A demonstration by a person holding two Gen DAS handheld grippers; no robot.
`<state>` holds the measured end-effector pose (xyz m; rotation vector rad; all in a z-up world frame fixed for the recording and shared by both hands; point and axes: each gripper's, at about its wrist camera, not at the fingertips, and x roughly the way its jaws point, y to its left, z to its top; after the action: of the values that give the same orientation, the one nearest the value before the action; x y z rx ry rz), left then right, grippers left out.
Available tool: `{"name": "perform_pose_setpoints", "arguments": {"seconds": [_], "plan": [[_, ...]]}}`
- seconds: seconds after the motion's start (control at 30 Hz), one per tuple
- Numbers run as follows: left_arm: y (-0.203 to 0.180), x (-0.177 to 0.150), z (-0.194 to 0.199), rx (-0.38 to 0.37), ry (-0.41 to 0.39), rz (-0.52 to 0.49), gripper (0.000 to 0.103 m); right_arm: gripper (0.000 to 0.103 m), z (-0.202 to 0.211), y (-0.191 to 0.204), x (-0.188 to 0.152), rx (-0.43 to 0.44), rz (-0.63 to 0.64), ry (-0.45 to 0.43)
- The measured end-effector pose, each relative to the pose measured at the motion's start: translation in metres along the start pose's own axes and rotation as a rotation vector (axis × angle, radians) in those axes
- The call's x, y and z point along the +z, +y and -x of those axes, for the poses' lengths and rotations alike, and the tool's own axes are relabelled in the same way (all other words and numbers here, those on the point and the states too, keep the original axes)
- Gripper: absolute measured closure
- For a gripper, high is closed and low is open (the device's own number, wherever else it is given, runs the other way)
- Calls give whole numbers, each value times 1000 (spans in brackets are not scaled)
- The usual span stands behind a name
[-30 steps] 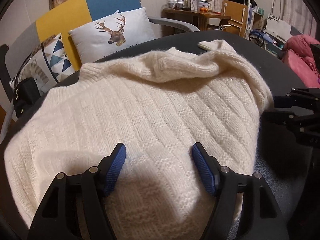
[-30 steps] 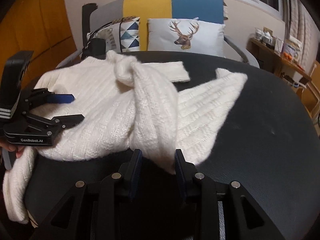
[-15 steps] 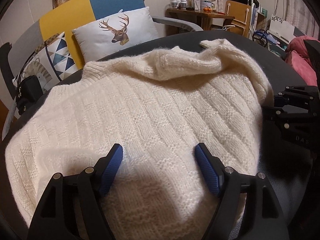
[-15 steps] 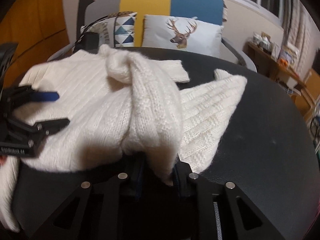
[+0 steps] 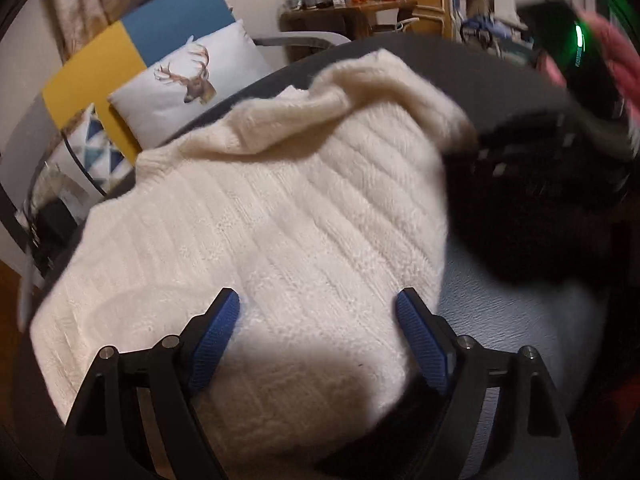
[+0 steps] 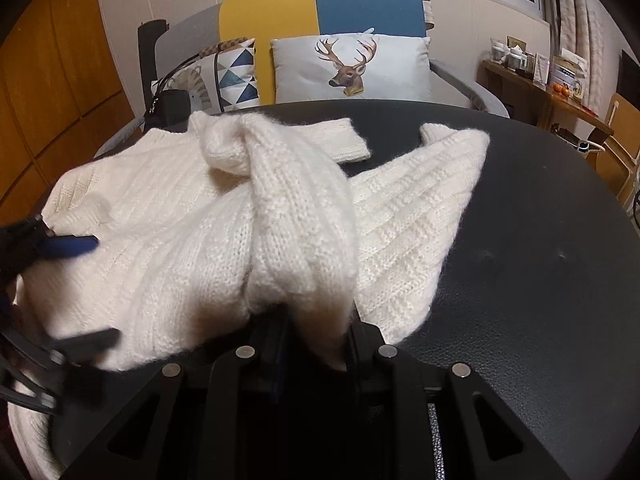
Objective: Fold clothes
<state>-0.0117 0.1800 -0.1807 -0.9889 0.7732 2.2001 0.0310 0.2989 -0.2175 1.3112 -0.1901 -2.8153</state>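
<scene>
While the right hand-held gripper (image 6: 316,344) pinches a thick bunched fold of the cream knit sweater (image 6: 224,216) at its near edge, the left hand-held gripper (image 5: 320,332) hovers over the body, jaws spreading wider, pressing nothing. Soft, bulky and limp, the sweater sprawls across the dark bench (image 6: 520,280); I'd grasp doubled edges or the far cuff (image 6: 348,144), not single stretchy layers.

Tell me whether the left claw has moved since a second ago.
Yes. The left claw, jaws opening, has shifted right over the sweater, toward its right edge, judged against the deer pillow.
</scene>
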Motion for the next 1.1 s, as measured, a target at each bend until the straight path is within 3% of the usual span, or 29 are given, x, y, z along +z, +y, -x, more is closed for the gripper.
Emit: {"name": "perform_pose_setpoints", "arguments": {"seconds": [0.13, 0.2, 0.23, 0.3, 0.4, 0.5, 0.63, 0.77, 0.9, 1.1], "plan": [[5, 3, -6, 15, -10, 31, 18, 79, -1, -1, 0, 7, -8, 0], [14, 5, -8, 3, 0, 76, 53, 79, -1, 0, 0, 2, -6, 0], [19, 5, -9, 5, 2, 98, 63, 79, -1, 1, 0, -1, -7, 0], [28, 6, -10, -1, 4, 145, 72, 79, -1, 1, 1, -3, -20, 2], [40, 5, -3, -54, -5, 209, 75, 81, 0, -4, 6, 53, -86, 17], [52, 7, 7, -90, -37, 270, 75, 92, 2, -9, 12, 152, -151, 29], [71, 8, 22, -136, -96, 376, 75, 95, 13, -9, 17, 241, -210, 11], [78, 13, 38, -146, -147, 391, 77, 96, 30, -8, 25, 323, -252, -20], [92, 21, 62, -184, -226, 425, 89, 96, 50, -7, 35, 451, -307, -50], [113, 35, 93, -214, -333, 449, 89, 96, 75, -8, 50, 590, -378, -94]]}}
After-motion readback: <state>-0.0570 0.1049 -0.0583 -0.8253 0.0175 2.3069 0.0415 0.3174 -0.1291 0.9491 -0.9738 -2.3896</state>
